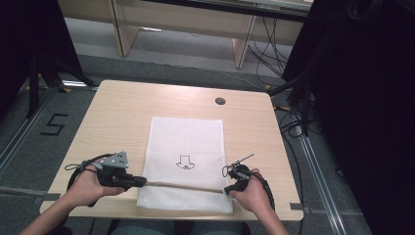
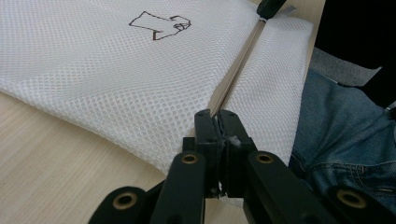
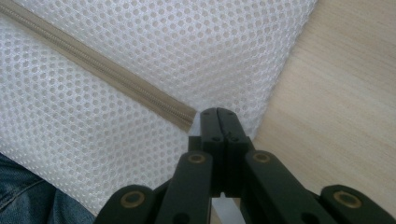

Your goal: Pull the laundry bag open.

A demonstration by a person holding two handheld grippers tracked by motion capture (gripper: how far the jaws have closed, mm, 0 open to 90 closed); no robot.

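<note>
Lying across the middle of my light wooden table, the white mesh laundry bag is the biggest thing in front of me, flat and long, its near edge close to the table's front edge. A small dark outline of a garment is printed on its upper face. Next comes the beige zipper, a thin band running across the bag near its front edge, from one of my tools to the other.

My left gripper sits at the bag's left edge, my hand wrapped around its body. In the left gripper view its 2 black jaws are pressed together on the zipper's end, with a bit of white mesh pinched between the pads, and the band runs straight away from the tips toward my other tool.

My right gripper is at the bag's right edge. In the right gripper view its jaws stand together too, nipping the mesh just past the end of the zipper; I cannot tell whether the zipper's tape itself is caught.

A small dark round grommet sits in the tabletop beyond the bag, well apart from it.
</note>
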